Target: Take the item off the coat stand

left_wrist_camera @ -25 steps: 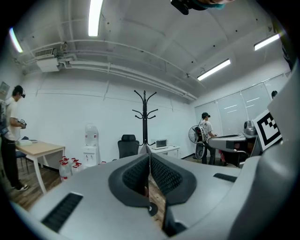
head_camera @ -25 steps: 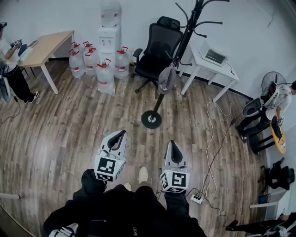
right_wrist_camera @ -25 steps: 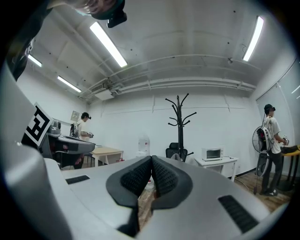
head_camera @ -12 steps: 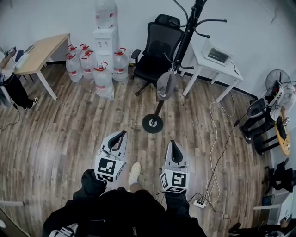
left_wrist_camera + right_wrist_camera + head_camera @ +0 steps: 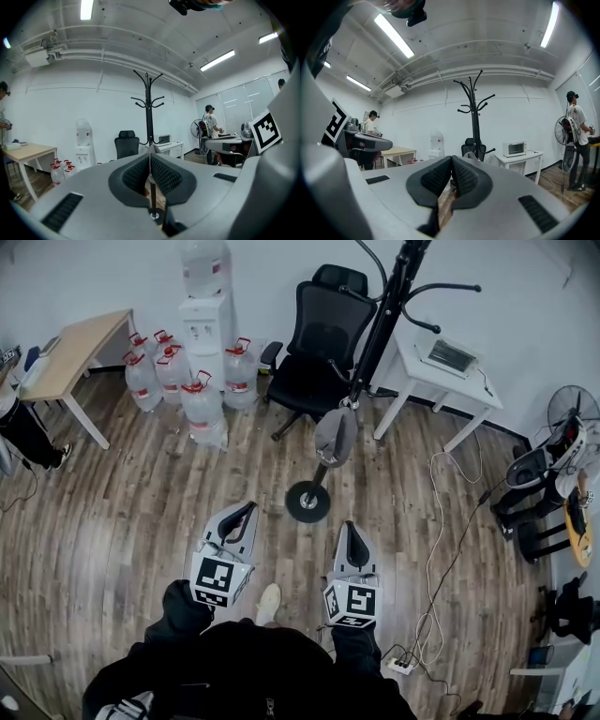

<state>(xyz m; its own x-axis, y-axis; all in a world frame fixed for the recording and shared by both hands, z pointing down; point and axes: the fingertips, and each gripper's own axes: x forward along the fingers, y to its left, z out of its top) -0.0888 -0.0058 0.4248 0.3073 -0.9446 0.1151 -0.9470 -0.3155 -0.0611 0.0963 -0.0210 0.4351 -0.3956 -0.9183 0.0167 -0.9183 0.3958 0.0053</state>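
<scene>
A black coat stand [image 5: 372,329] rises from a round base [image 5: 307,501] on the wood floor ahead of me. A grey cap [image 5: 336,435] hangs from one of its low hooks. My left gripper [image 5: 249,509] and right gripper [image 5: 350,529] are held side by side short of the base, both pointing at the stand, both shut and empty. In the left gripper view the coat stand [image 5: 148,108] stands straight ahead above the closed left gripper [image 5: 150,157]. In the right gripper view the coat stand [image 5: 475,117] is just right of the closed right gripper [image 5: 451,162].
A black office chair [image 5: 323,343] stands behind the stand. Several water bottles [image 5: 192,390] and a dispenser [image 5: 208,306] are at the back left, a white table [image 5: 422,381] with a microwave [image 5: 450,357] at the back right. A cable [image 5: 441,540] trails over the floor on the right. People stand at both sides.
The coat stand and cap have come nearer as the person steps forward. Both grippers keep their places in the view and stay shut.
</scene>
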